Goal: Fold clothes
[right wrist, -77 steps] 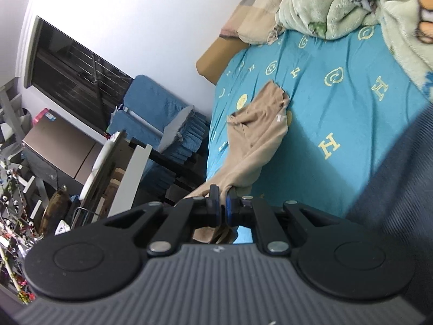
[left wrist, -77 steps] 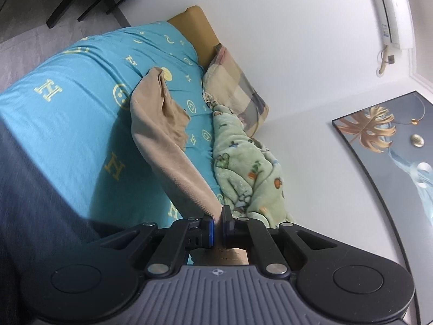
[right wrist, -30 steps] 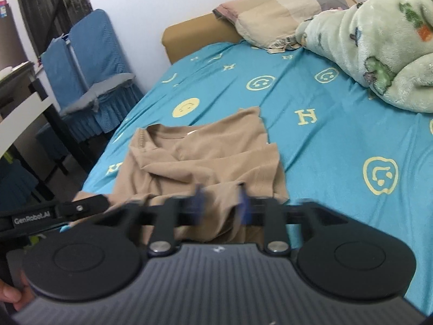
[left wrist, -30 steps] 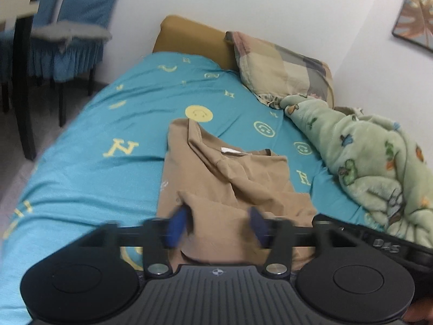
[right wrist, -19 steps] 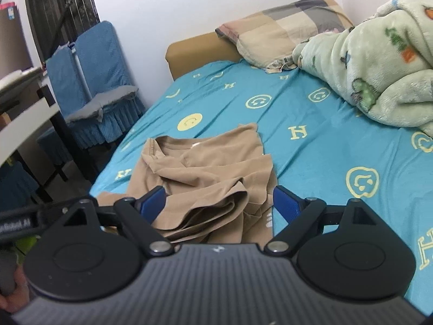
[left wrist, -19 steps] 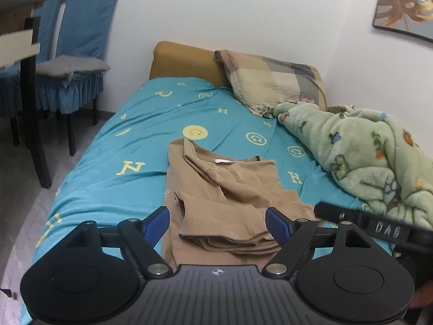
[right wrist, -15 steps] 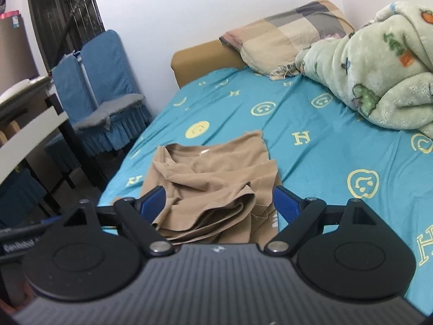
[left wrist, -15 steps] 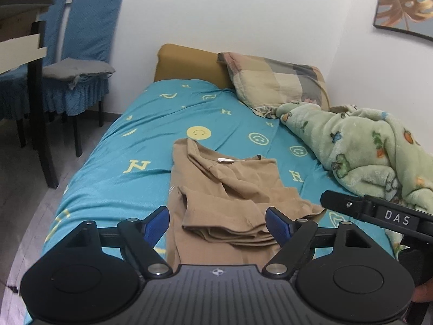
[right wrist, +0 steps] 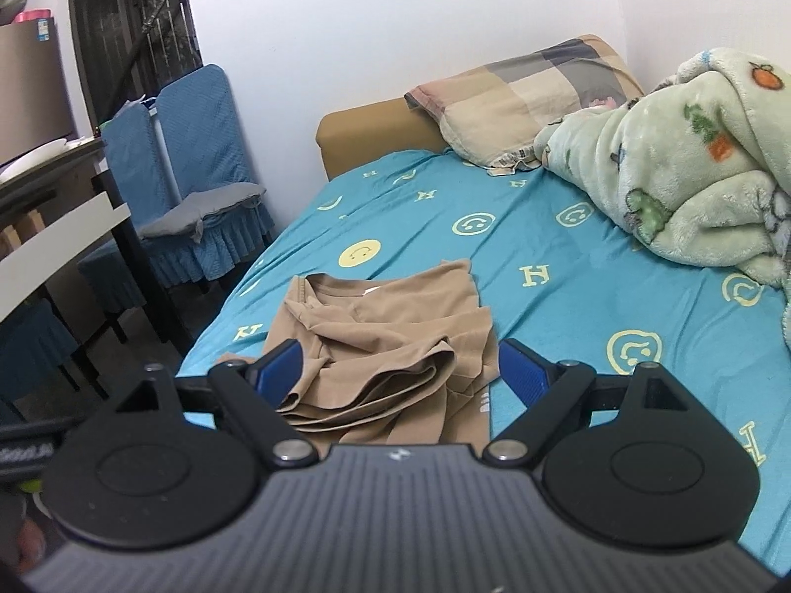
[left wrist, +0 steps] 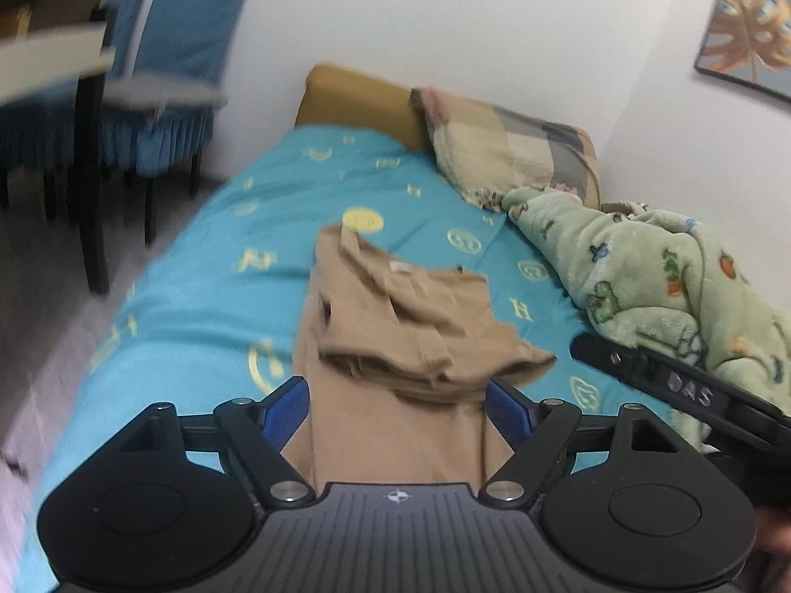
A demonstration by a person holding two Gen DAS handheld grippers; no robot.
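Observation:
A tan shirt (left wrist: 405, 341) lies loosely folded on the turquoise bedsheet (left wrist: 207, 286), with its near part doubled back over itself in bunched layers. It also shows in the right wrist view (right wrist: 390, 346). My left gripper (left wrist: 398, 407) is open and empty, just short of the shirt's near edge. My right gripper (right wrist: 400, 370) is open and empty, hovering over the shirt's near folded layers. The right gripper's body (left wrist: 692, 390) shows at the right in the left wrist view.
A green fleece blanket (right wrist: 692, 183) is heaped on the bed's right side. A checked pillow (right wrist: 519, 94) leans on the tan headboard (right wrist: 375, 133). Blue-covered chairs (right wrist: 193, 178) and a table (right wrist: 54, 227) stand left of the bed. The sheet (right wrist: 583, 267) carries yellow prints.
Both grippers let go of the shirt, opened wide and drew back. The shirt now lies on the bed folded over itself. In the last half second the left view shifted slightly and blurred.

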